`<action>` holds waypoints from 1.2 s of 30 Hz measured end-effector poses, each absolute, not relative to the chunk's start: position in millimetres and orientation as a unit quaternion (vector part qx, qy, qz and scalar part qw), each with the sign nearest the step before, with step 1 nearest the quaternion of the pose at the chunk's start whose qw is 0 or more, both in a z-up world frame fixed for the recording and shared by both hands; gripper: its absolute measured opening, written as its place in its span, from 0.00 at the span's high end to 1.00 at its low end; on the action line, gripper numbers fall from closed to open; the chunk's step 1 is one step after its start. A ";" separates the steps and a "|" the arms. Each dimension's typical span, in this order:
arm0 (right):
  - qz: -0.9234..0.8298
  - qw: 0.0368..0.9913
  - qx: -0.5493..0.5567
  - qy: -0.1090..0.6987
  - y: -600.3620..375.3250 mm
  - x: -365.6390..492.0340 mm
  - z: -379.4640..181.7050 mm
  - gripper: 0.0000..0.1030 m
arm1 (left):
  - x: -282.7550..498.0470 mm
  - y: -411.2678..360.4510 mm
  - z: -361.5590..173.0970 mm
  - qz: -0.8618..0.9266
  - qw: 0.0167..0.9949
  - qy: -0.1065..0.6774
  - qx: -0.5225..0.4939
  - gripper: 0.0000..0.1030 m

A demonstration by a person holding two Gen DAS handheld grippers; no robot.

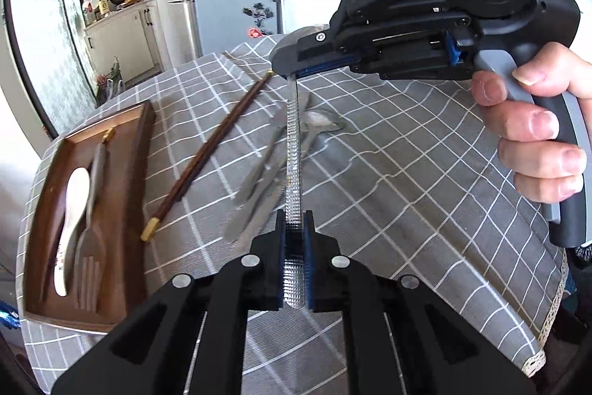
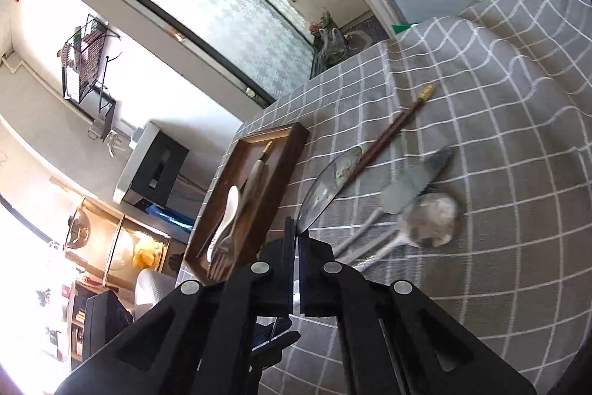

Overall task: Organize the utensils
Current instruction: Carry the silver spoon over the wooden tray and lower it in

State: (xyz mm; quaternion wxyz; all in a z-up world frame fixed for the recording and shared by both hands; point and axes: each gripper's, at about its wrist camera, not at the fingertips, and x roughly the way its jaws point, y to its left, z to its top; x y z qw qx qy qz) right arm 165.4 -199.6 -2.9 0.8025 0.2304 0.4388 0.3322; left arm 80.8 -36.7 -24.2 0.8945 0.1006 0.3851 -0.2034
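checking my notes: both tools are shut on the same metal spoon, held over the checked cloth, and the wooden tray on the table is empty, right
Not quite: the wooden tray is not empty. The left wrist view shows a white spoon and a fork lying in it. The rest holds: the left tool and right tool both clamp the same metal spoon above the checked cloth.

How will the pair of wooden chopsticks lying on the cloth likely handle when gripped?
The chopsticks look thin, rigid and probably light. Lying loose side by side on the tablecloth, they may separate or roll when pinched. The brass-coloured caps could be slick.
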 end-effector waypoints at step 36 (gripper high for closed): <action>0.383 0.767 0.175 0.484 -74.7 217.8 -10.8 0.41 | 115.6 99.8 -30.7 -0.015 0.908 0.412 0.073 0.68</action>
